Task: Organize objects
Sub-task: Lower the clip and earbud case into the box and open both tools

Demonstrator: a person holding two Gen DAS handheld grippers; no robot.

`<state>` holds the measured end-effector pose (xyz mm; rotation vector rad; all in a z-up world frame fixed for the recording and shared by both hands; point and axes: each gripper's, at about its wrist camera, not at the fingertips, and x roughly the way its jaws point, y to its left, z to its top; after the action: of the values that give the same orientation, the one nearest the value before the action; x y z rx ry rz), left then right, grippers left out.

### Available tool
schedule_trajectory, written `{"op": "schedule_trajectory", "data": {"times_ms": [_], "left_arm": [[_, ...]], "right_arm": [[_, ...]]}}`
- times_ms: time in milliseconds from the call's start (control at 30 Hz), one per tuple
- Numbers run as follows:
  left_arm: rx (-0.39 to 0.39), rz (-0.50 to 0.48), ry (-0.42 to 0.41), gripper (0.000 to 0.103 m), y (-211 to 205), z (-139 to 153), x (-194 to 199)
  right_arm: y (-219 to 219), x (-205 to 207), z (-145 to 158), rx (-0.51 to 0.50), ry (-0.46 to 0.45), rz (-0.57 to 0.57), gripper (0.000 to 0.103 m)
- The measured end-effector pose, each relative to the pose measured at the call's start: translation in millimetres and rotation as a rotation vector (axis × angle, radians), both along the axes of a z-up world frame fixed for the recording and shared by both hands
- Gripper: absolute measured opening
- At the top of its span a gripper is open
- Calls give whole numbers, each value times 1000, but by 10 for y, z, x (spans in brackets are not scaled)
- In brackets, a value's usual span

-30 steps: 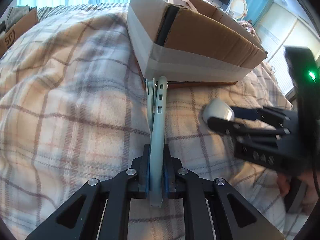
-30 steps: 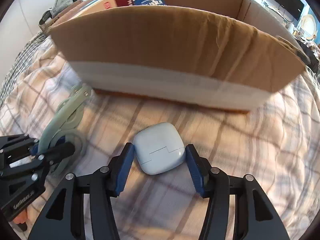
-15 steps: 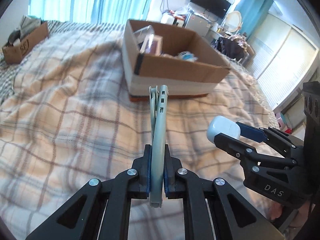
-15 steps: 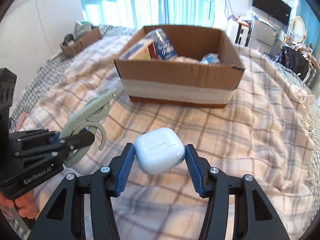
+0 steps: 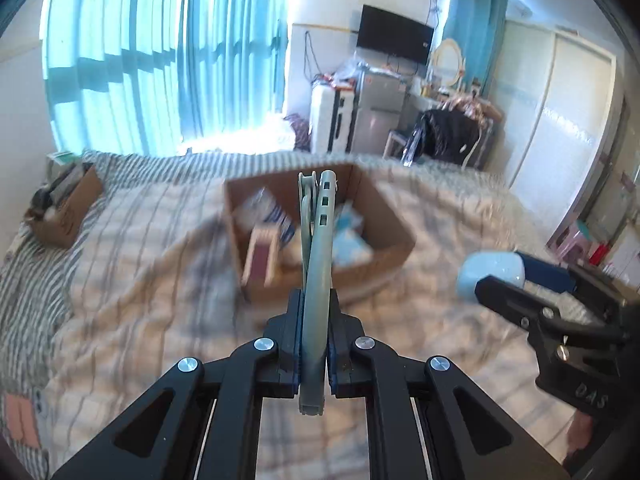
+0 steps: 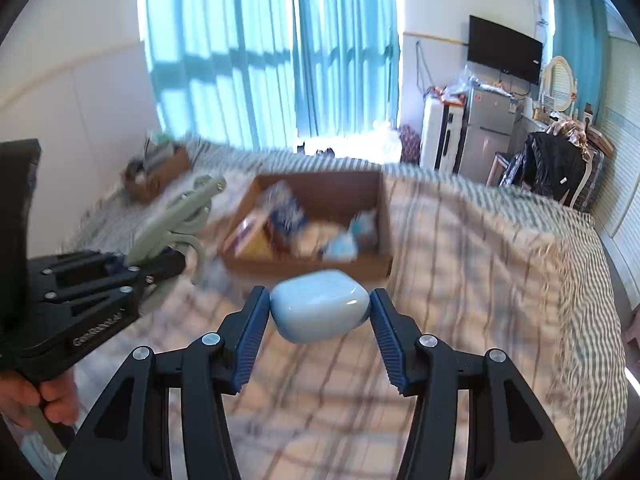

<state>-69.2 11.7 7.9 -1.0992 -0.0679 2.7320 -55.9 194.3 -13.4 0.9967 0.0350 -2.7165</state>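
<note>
Grippers have risen off the bed (image 6: 500,280) — left gripper (image 5: 314,344) clamps the clip (image 5: 318,248), right gripper (image 6: 318,312) the earbud case (image 6: 320,304) — cardboard box (image 6: 376,216) next, likely.

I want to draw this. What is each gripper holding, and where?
Left gripper: green clip, by its handle end. Right gripper: earbud case, by its sides.

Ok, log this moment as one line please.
left gripper: shut on pale green plastic clamp | right gripper: shut on light blue rounded earbud case | both above open cardboard box on plaid bedspread
</note>
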Motion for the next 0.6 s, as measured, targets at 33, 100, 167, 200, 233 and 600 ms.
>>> {"op": "schedule_trajectory", "data": {"times_ms": [33,100,167,200,233,600], "left_arm": [[16,1,-1,9,14,43,-103],[45,-2,0,9,48,105,-367],[56,-2,-8,9,71,107,-581],[53,2,-19,9,93,75,-753],[49,1,-24,9,108,49,-856],[33,-58,-149,9,281,-773,-1889]], "right_arm": [[31,-73,76,-13,10,3,52],[57,-252,191,-17,26,5,51],[66,-465,244,-13,32,3,51],[69,-611,250,-19,31,3,51],[83,-731,252,-28,26,1,51],[8,-2013,-554,-7,-84,-22,51]]}}
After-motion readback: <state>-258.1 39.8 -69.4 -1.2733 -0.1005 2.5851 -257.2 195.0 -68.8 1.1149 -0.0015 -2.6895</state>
